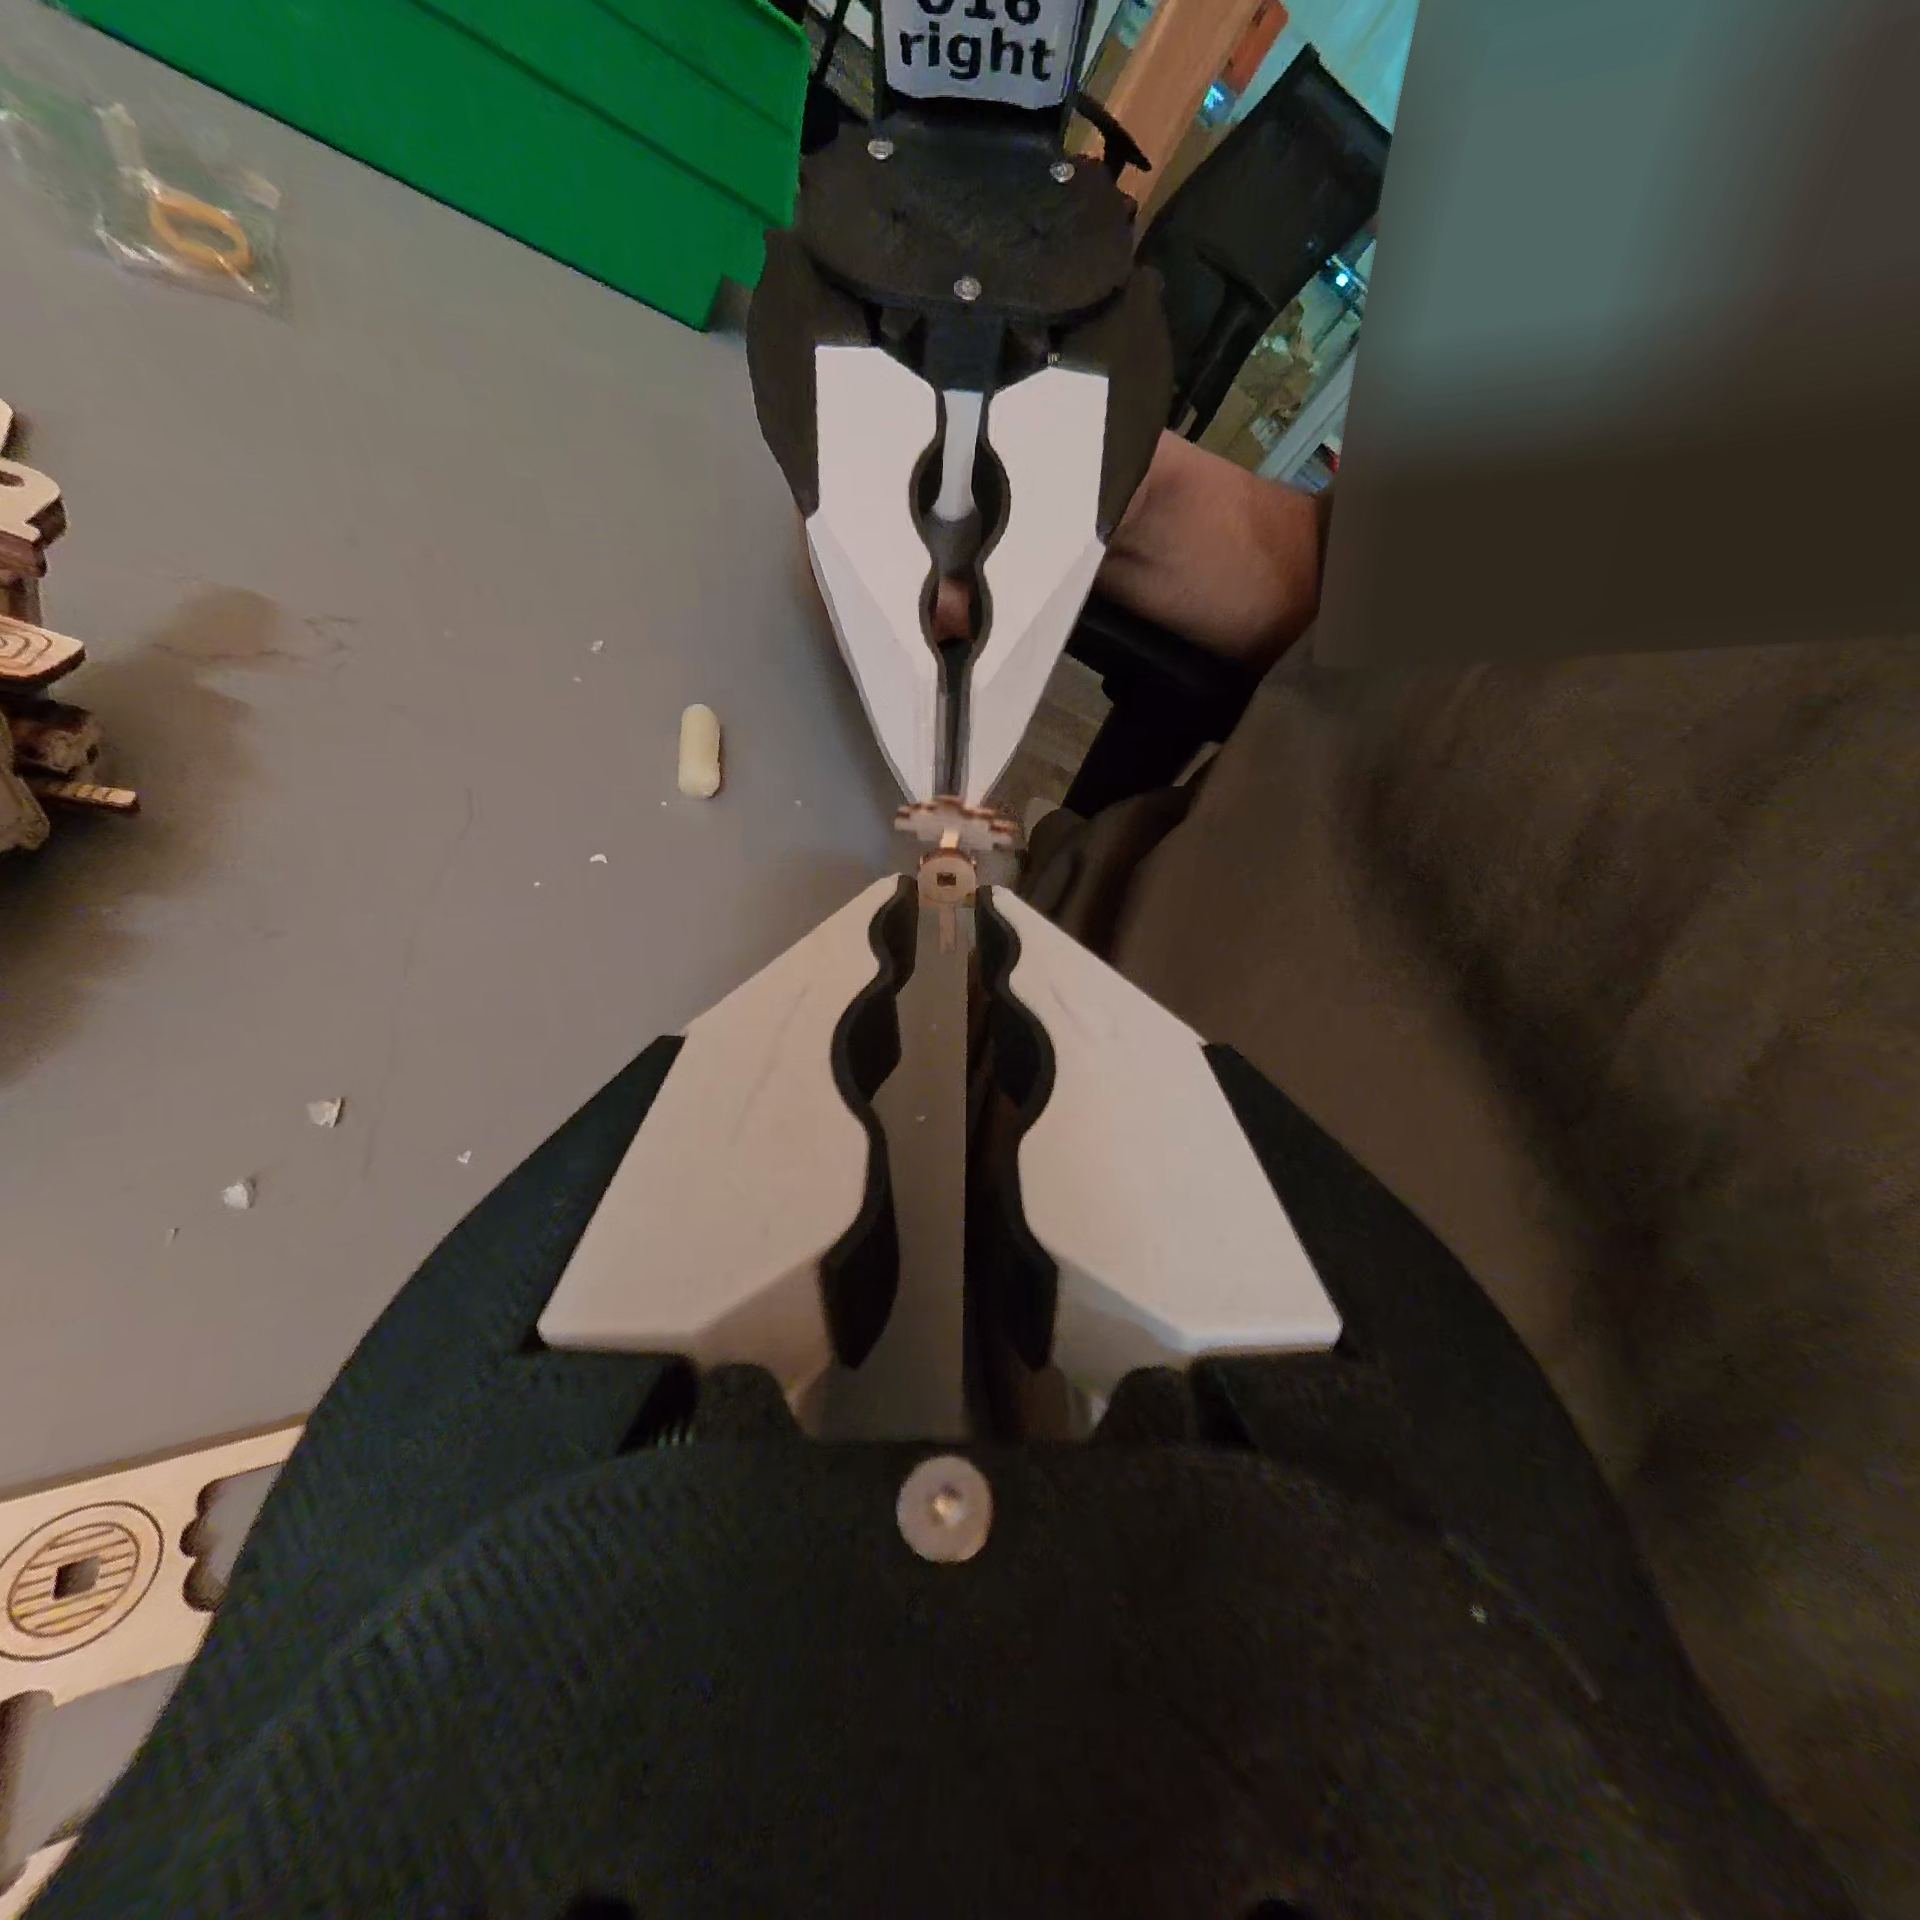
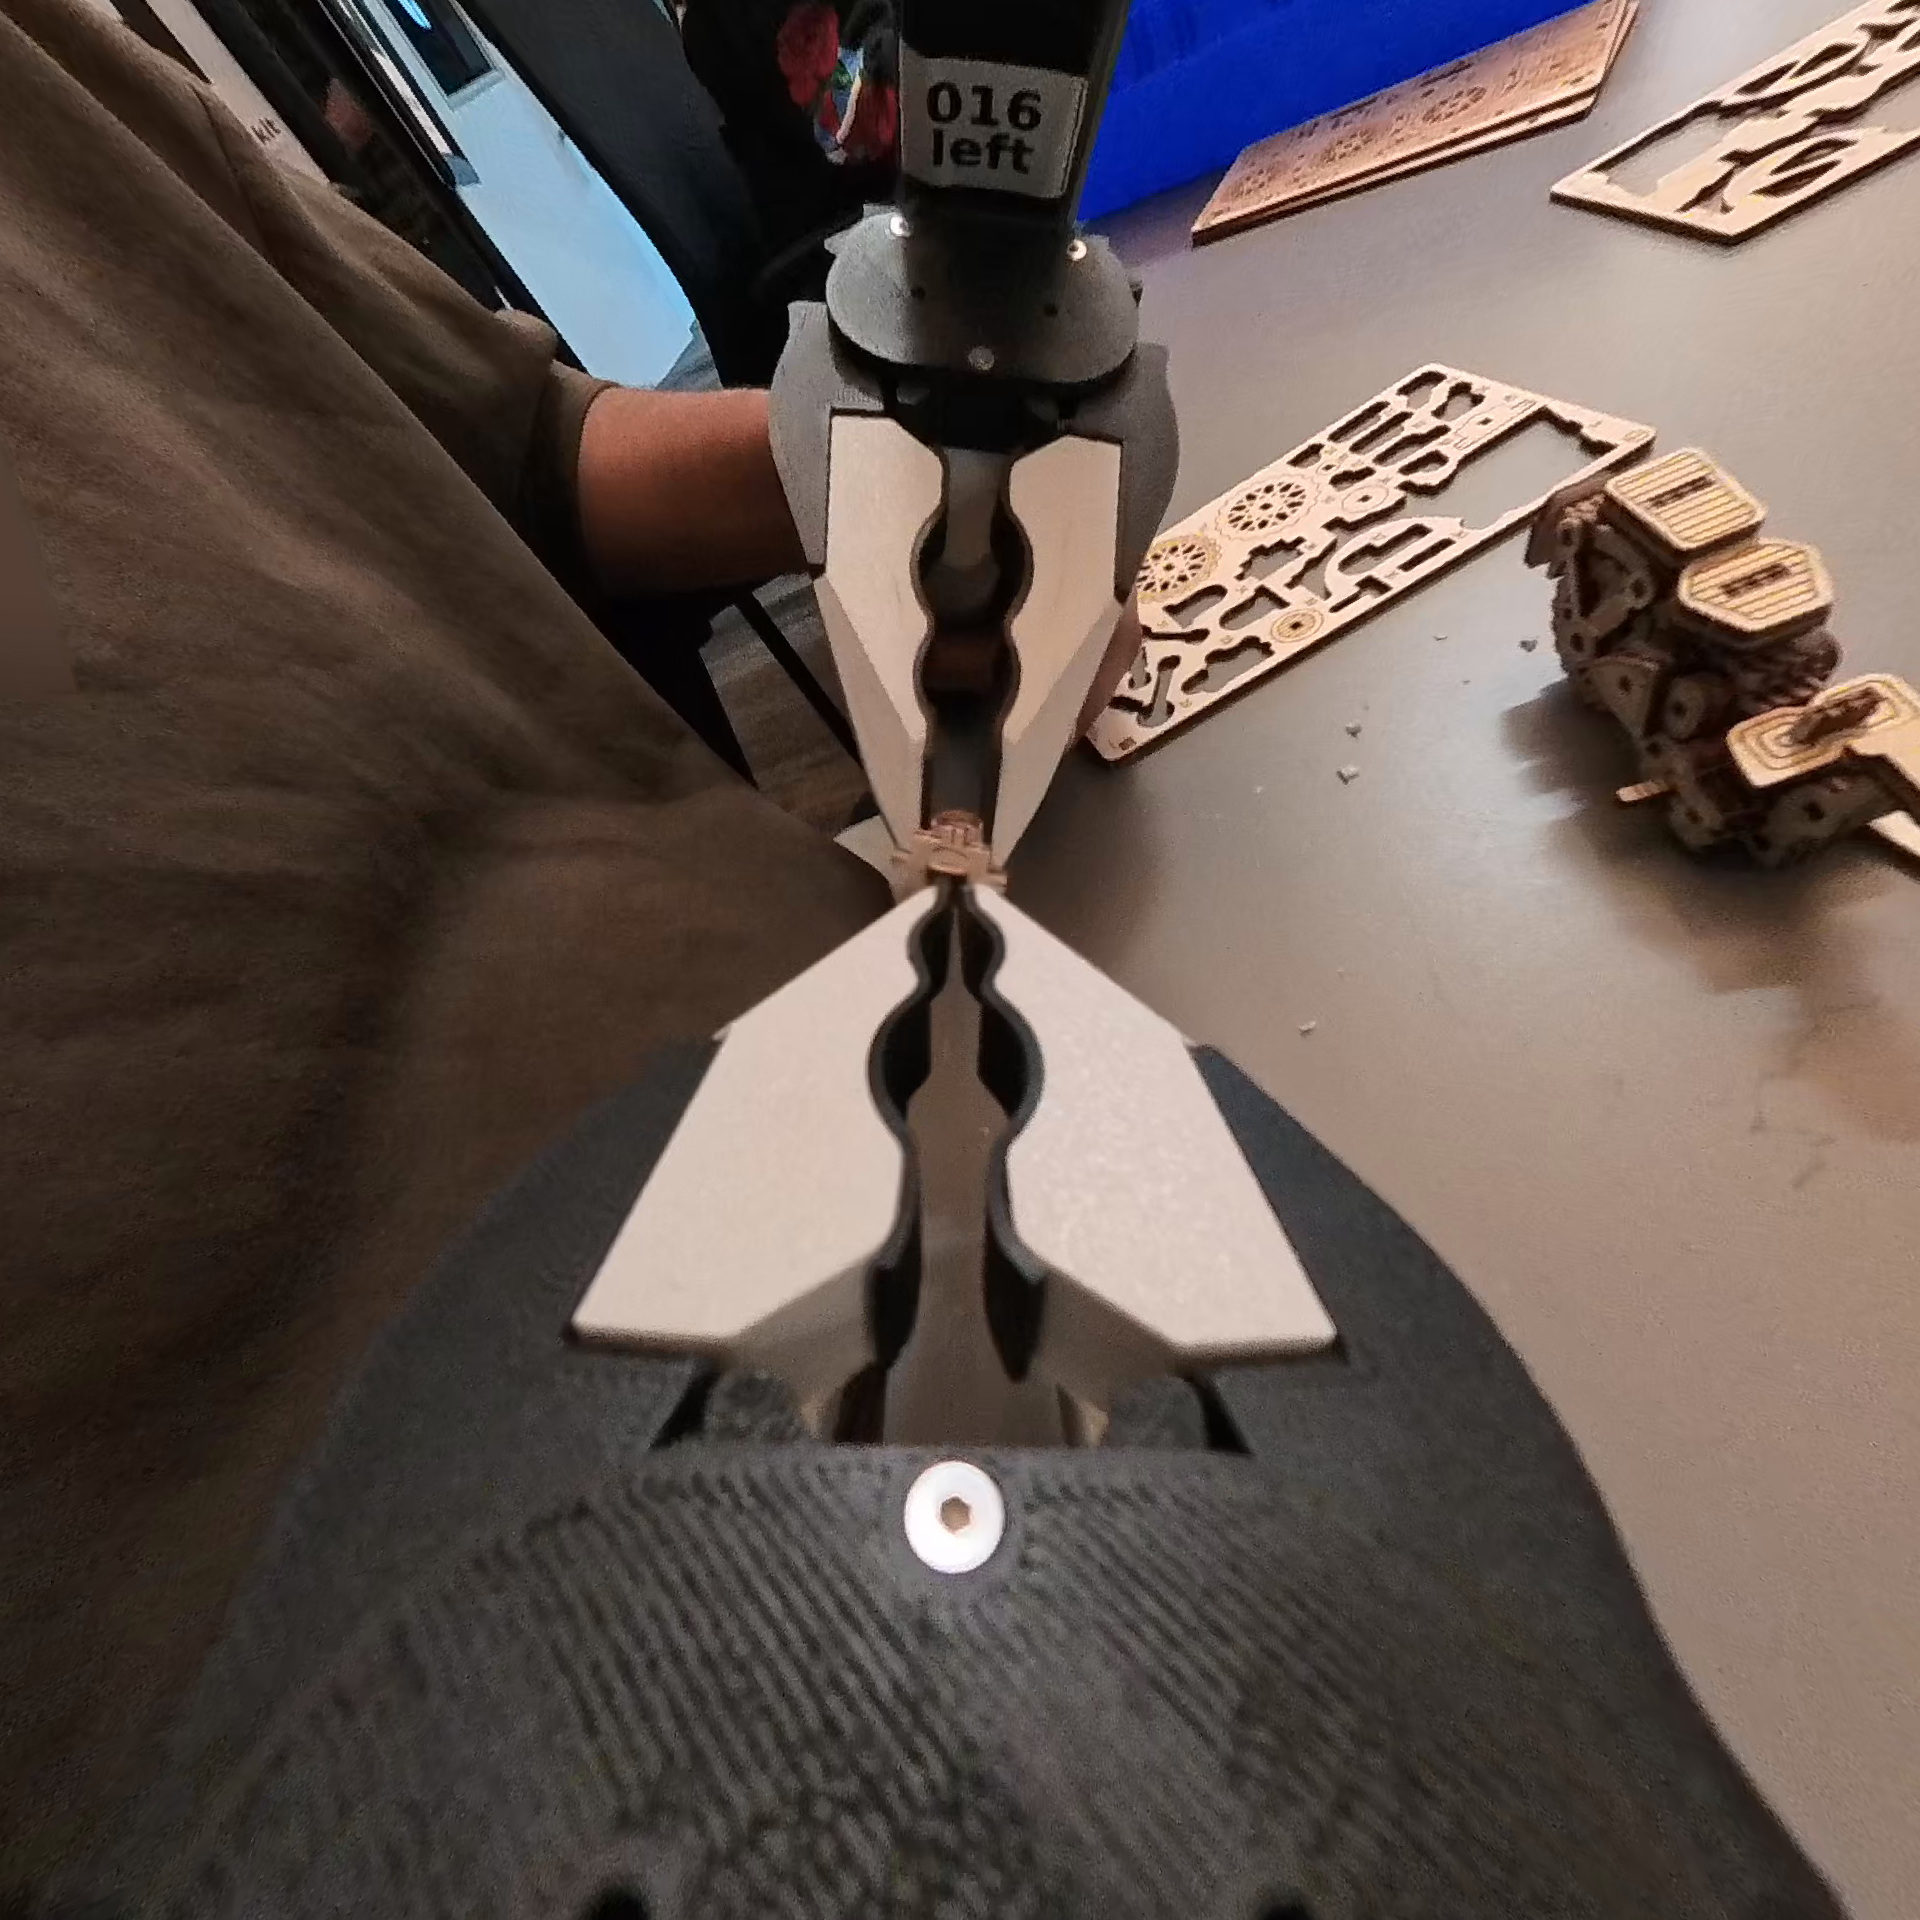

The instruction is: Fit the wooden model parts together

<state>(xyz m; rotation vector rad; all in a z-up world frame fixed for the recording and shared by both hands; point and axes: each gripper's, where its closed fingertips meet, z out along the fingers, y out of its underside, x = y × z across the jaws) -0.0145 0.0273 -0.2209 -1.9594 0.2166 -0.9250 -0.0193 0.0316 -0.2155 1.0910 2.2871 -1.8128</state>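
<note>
The two grippers meet tip to tip above the table's edge. My left gripper is shut on a small wooden peg with a round head and a square hole. My right gripper points back at it, shut on a small toothed wooden gear. The peg's head touches the gear's underside. In the right wrist view my right gripper holds the gear edge-on, and the left gripper holds the peg against it. How far the peg sits in the gear is hidden.
A partly built wooden model and punched-out part sheets lie on the grey table. Further sheets, a green bin, a bag of rubber bands and a small white capsule are around. A person's brown shirt is close. The grippers are tip to tip, or close to it.
</note>
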